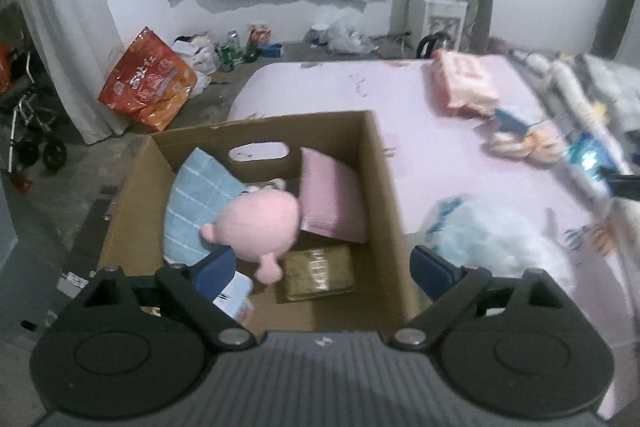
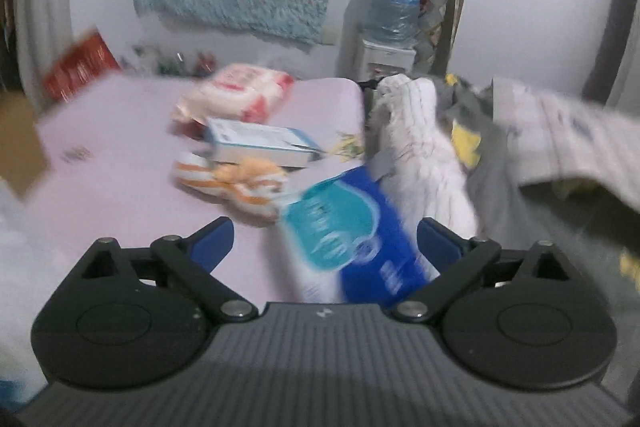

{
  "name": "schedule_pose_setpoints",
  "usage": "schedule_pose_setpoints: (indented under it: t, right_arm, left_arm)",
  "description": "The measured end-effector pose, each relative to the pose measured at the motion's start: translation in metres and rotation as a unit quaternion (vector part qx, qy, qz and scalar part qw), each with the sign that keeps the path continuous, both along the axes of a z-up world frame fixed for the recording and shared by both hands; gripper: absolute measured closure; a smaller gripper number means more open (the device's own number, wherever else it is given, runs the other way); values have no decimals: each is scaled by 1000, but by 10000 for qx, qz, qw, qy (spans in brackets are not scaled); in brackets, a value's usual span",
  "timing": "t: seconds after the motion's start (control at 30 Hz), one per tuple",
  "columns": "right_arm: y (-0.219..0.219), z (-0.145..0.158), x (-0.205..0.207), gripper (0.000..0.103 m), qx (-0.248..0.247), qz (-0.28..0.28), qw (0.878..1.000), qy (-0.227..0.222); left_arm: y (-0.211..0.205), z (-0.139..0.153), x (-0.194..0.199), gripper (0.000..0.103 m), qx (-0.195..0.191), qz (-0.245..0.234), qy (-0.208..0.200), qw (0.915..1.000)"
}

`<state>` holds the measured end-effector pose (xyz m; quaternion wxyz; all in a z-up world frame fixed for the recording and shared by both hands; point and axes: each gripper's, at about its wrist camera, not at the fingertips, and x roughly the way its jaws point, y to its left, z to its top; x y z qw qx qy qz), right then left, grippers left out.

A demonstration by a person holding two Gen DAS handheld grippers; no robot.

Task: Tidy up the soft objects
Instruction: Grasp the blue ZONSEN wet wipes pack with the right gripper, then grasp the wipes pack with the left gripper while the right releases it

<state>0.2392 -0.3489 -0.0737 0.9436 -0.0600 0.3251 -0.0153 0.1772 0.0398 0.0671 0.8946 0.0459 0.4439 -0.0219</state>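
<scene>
Pink plush toy (image 1: 258, 217) inside cardboard box (image 1: 384, 187), beneath spread left claw (image 1: 322, 265)

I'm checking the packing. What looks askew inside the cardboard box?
The pink cushion stands tilted against the brown cardboard box wall, and the pink plush toy sprawls across the light blue checked cushion.

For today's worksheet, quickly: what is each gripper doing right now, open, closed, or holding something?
Left gripper: open, holding nothing, above the cardboard box by the pink plush toy.
Right gripper: open, the blue tissue pack between its fingers, not clamped.
</scene>
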Motion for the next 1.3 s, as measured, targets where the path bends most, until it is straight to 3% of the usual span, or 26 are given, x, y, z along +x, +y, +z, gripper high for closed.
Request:
schedule_pose_setpoints:
  t: [0.1,0.2,0.23,0.3,0.47,0.53,0.7,0.9,1.1,1.3]
  right_arm:
    - [-3,-22,35,2,-318,-84,9988,356]
    - [-2,-46,51,2,-332,-227,9953,885]
    - [0,-52,53,4,-412,-286,9939,987]
    - [5,-63,51,19,-597,-374,9911,1131]
    - [-2,-60,38,27,-56,-589,9914,1170]
    - [-6,-57,30,27,413,-587,9892,1279]
    - [-4,-54,-13,27,1434,-461,9755,1600]
    - [18,-49,-86,27,1597,-274,9722,1692]
    - [29,-47,-149,24,2149,-228,9627,1631]
    - [30,-52,-191,21,2779,-65,9508,1368]
  left_arm:
    - [-9,9,-13,7,-202,-37,-159,9997]
    - [-21,13,-23,6,-310,-208,-240,9990]
    - [-25,14,-26,6,-333,-257,-266,9988]
    - [-32,15,-31,6,-386,-330,-336,9981]
    - [-55,13,-38,6,-310,-557,-410,9971]
    - [-63,13,-40,6,-402,-616,-389,9965]
    - [-91,4,-43,6,-641,-922,-153,9936]
    - [-129,-20,-38,6,-874,-1305,441,9866]
    - [-165,-42,-36,6,-1026,-1664,959,9760]
    - [-201,-69,-32,11,-880,-1873,1382,9685]
